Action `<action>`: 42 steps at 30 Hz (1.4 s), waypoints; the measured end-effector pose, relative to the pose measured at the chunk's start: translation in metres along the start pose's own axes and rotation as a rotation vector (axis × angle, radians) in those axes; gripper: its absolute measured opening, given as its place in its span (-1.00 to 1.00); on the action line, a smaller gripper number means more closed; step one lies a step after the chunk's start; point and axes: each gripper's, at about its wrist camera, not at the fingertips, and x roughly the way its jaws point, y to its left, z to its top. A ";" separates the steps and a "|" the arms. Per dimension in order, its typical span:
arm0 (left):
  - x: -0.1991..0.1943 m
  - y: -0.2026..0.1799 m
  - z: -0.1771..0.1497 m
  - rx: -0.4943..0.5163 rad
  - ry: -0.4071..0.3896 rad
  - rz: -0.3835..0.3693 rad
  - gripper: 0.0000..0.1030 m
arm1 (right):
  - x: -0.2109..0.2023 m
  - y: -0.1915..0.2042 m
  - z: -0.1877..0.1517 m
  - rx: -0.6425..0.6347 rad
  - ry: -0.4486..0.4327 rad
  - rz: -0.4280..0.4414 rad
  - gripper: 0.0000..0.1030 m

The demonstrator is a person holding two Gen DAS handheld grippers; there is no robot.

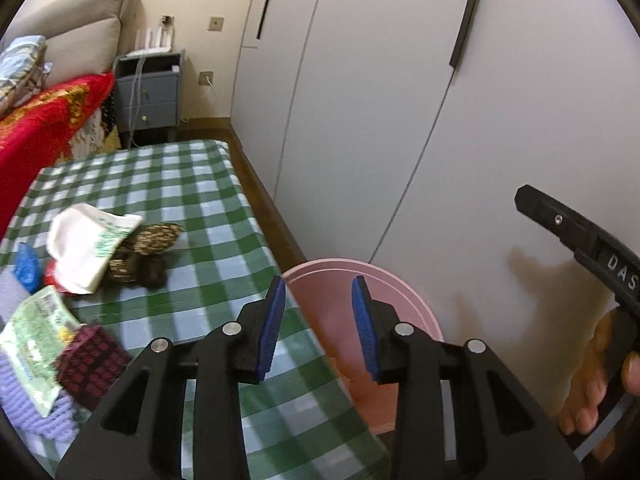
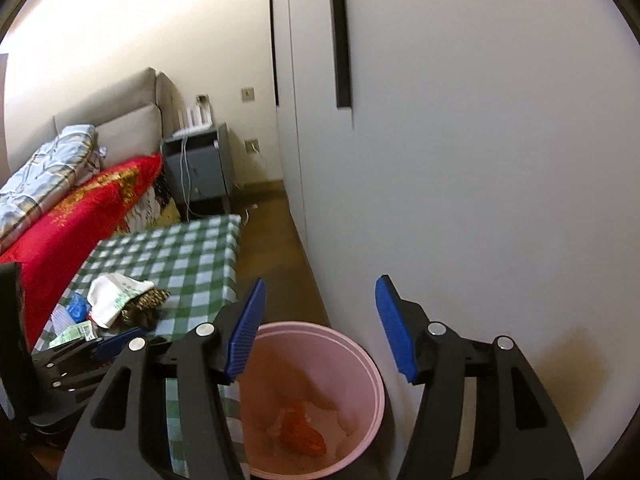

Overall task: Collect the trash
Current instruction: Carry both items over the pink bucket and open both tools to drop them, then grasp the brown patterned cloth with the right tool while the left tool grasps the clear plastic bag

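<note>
A pink bin stands on the floor beside the table, with an orange-red wrapper lying inside it. My right gripper hangs open and empty above the bin. My left gripper is open and empty over the table's right edge, next to the bin. On the green checked table lie a white bag, a brown patterned wrapper, a green packet, a dark red packet and a blue scrap.
White wardrobe doors run close along the right. A bed with a red blanket lies left of the table. A grey nightstand stands at the back. A purple knitted cloth lies at the table's near left.
</note>
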 end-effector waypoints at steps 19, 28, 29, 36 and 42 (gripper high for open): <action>-0.077 0.102 -0.019 -0.127 -0.149 0.251 -0.34 | -0.029 0.089 -0.008 -0.154 -0.020 0.241 0.01; -0.080 0.145 -0.029 -0.196 -0.176 0.365 -0.34 | 0.011 0.138 -0.006 -0.097 0.016 0.345 -0.37; -0.080 0.147 -0.030 -0.200 -0.178 0.374 -0.34 | 0.015 0.142 -0.006 -0.098 0.020 0.350 -0.37; -0.079 0.176 -0.032 -0.253 -0.199 0.470 -0.34 | 0.056 0.186 -0.021 -0.127 0.074 0.388 -0.38; -0.078 0.212 -0.034 -0.327 -0.207 0.573 -0.34 | 0.098 0.218 -0.035 -0.138 0.130 0.402 -0.38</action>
